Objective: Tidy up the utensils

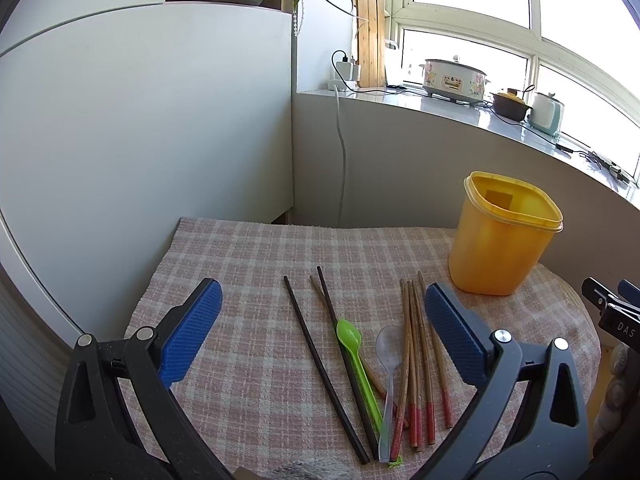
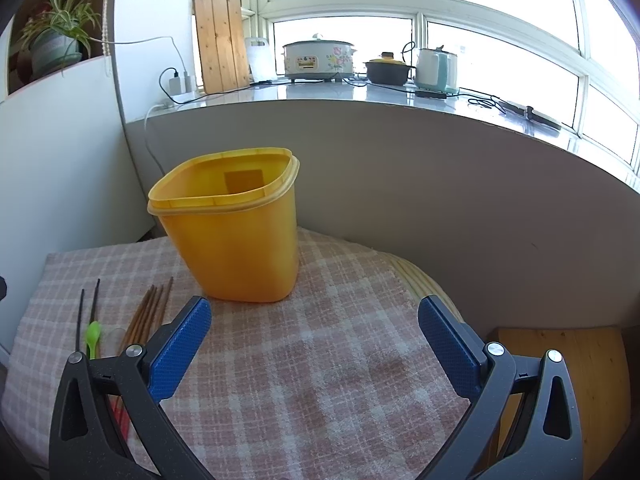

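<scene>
Blue-padded fingers of the left gripper (image 1: 322,320) are spread wide with nothing held, poised above the utensils on the checked cloth (image 1: 248,248). Black chopsticks (image 1: 324,368), a green spoon (image 1: 354,354), a clear spoon (image 1: 389,364) and red-tipped wooden chopsticks (image 1: 420,360) are laid side by side, their near ends close to the cloth's edge. The right gripper (image 2: 314,340) is likewise wide open and empty over bare cloth, with the yellow container (image 2: 236,240) standing upright just beyond it. The utensils are partly hidden there behind its left finger.

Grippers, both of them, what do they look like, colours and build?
Both match. The left gripper and right gripper each have two black plastic arms with triangular cut-outs and silver rivets, ending in blue fingers with a fine cross-hatched texture. No cables or sleeves are visible.
</scene>
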`<state>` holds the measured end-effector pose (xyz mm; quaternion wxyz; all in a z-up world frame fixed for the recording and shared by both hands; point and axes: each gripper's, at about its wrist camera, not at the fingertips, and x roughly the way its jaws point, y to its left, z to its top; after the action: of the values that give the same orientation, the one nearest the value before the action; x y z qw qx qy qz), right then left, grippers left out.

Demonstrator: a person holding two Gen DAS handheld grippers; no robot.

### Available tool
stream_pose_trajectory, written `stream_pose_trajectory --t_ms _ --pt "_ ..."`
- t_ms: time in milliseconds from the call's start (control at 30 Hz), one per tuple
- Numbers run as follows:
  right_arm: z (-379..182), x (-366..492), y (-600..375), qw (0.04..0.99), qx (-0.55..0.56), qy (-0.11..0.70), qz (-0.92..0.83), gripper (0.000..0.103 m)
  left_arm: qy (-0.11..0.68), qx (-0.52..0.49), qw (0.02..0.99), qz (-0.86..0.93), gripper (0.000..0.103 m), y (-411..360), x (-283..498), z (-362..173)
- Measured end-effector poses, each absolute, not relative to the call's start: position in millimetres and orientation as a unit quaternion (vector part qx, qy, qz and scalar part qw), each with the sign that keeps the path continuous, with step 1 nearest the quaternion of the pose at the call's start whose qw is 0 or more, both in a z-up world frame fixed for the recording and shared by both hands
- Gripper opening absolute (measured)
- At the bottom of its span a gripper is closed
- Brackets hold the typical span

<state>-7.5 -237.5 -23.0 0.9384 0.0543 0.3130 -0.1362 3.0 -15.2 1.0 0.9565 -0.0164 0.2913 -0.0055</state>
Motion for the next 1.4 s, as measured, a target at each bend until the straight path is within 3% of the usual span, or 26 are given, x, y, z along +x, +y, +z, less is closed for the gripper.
stream_pose_trajectory --t_ms 1400 --pt "-21 -5 -236 0.937 0.049 0.315 -0.144 0.102 0.303 -0.022 0.953 -0.005 0.103 -10 7 -10"
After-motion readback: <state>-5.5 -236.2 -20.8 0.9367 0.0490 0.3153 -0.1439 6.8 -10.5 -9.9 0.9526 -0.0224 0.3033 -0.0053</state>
